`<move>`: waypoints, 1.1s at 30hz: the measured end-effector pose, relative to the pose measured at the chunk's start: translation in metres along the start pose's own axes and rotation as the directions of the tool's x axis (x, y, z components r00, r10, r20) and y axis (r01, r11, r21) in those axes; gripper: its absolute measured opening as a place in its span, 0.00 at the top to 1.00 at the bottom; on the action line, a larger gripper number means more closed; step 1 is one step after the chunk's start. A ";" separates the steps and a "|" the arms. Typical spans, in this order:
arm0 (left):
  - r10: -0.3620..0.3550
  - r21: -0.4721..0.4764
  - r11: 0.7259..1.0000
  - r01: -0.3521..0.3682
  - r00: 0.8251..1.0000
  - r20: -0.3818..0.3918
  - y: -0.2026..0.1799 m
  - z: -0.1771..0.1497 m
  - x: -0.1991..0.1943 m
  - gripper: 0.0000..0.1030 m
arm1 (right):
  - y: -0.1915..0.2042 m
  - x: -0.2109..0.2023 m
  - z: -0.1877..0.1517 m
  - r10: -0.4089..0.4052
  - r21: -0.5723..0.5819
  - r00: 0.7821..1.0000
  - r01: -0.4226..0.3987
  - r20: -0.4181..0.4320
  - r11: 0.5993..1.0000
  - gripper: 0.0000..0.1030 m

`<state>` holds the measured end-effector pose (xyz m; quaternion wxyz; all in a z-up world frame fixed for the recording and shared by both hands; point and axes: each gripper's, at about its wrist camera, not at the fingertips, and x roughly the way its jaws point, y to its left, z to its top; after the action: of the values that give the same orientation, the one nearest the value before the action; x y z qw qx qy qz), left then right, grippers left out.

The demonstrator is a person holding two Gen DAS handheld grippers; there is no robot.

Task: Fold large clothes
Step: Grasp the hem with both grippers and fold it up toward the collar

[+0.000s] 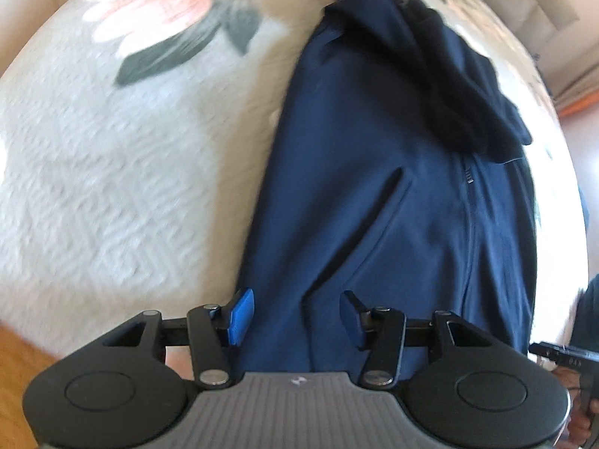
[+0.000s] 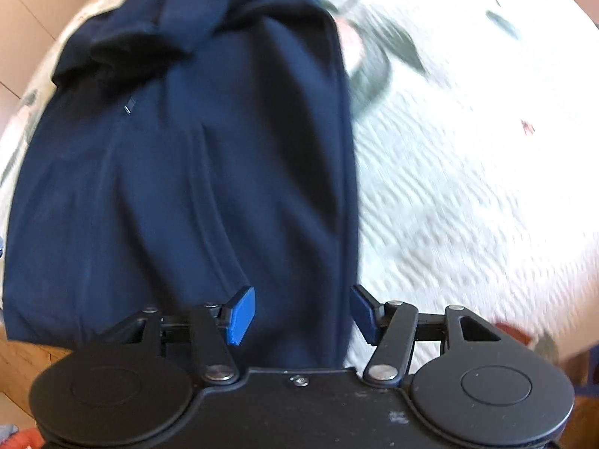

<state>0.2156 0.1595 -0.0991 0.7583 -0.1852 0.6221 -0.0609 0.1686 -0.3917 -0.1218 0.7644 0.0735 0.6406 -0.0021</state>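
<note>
- Nearest the left wrist camera is the left gripper (image 1: 295, 318), its 2 blue-padded jaws spread apart with nothing between them, hanging over the near hem of the garment.
- Nearest the right wrist camera is the right gripper (image 2: 303, 314), also with 2 blue-padded jaws released and apart; the right edge of the garment runs down between them, but whether they touch the cloth cannot be told.
- 1 navy jacket (image 1: 393, 194) lies lengthwise on the bed, its hem at the near edge and its collar end at the far side.
- The jacket (image 2: 194, 187) has 1 zipper running down its front with 1 small pull tab (image 2: 129, 106), and 1 slanted pocket slit (image 1: 391, 183) on its left half.
- 1 sleeve (image 1: 460, 97) with darker cloth is folded across the far part of the jacket, bunched and creased.
- 1 white textured bedspread (image 1: 112, 194) covers the bed, printed with pink flowers and grey-green leaves; 1 large flower (image 1: 157, 3) sits far left of the jacket in the left view.
- Wooden floor (image 1: 18, 355) shows at the near left corner below the bed's edge.
- Part of the other gripper's black body (image 1: 561, 355) shows at the right edge of the left view.
</note>
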 end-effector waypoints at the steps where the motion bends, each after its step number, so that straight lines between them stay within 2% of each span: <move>1: 0.001 -0.014 1.000 -0.001 1.000 -0.008 0.002 -0.003 0.000 0.47 | -0.003 0.002 -0.004 0.003 0.004 1.000 -0.003 -0.012 1.000 0.33; 6: -0.034 -0.094 0.995 0.027 0.997 -0.070 0.018 -0.025 0.003 0.39 | -0.014 0.011 -0.018 0.025 0.032 0.998 -0.024 -0.049 0.999 0.33; 9: -0.027 -0.136 0.991 0.017 0.997 -0.071 0.029 -0.035 0.004 0.35 | -0.019 0.014 -0.025 0.036 0.045 0.997 -0.033 -0.067 0.998 0.32; 12: -0.079 -0.221 0.974 0.057 0.993 -0.092 0.040 -0.041 0.009 0.31 | -0.019 0.019 -0.032 0.069 0.063 0.992 -0.062 -0.109 0.996 0.32; 16: -0.071 -0.243 0.969 0.046 0.993 -0.098 0.044 -0.051 0.022 0.34 | -0.022 0.024 -0.037 0.143 0.111 0.982 -0.130 -0.121 0.985 0.31; 18: -0.048 -0.242 0.970 0.027 0.996 -0.081 0.041 -0.052 0.025 0.34 | -0.024 0.025 -0.037 0.163 0.141 0.981 -0.147 -0.109 0.979 0.37; 20: 0.002 -0.195 0.981 -0.019 0.996 -0.086 0.034 -0.053 0.024 0.55 | -0.019 0.022 -0.038 0.161 0.112 0.983 -0.151 -0.090 0.982 0.53; 21: 0.022 -0.155 0.987 -0.035 0.996 -0.090 0.030 -0.055 0.020 0.77 | -0.019 0.018 -0.040 0.167 0.100 0.983 -0.159 -0.079 0.982 0.69; 22: -0.008 -0.157 0.988 -0.005 0.996 -0.084 0.029 -0.054 0.016 0.86 | -0.017 0.015 -0.039 0.183 0.101 0.981 -0.176 -0.066 0.979 0.76; 25: -0.117 -0.202 0.973 0.113 0.993 -0.010 0.029 -0.045 -0.012 0.87 | -0.026 -0.006 -0.030 0.246 0.151 0.969 -0.243 -0.001 0.958 0.83; 27: -0.189 -0.215 0.956 0.197 0.980 0.056 0.024 -0.027 -0.032 0.87 | -0.034 -0.025 -0.014 0.274 0.168 0.960 -0.280 0.063 0.945 0.84; 29: -0.235 -0.183 0.948 0.259 0.962 0.141 0.013 -0.001 -0.049 0.87 | -0.042 -0.043 0.011 0.292 0.162 0.945 -0.314 0.144 0.936 0.84; 33: -0.330 -0.070 0.929 0.364 0.898 0.291 -0.012 0.076 -0.056 0.86 | -0.049 -0.066 0.080 0.301 0.092 0.898 -0.346 0.320 0.934 0.85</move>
<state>0.2785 0.1820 -0.0312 0.8010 -0.3461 0.4707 -0.1306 0.2307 -0.4558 -0.0488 0.8348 0.2338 0.4939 0.0670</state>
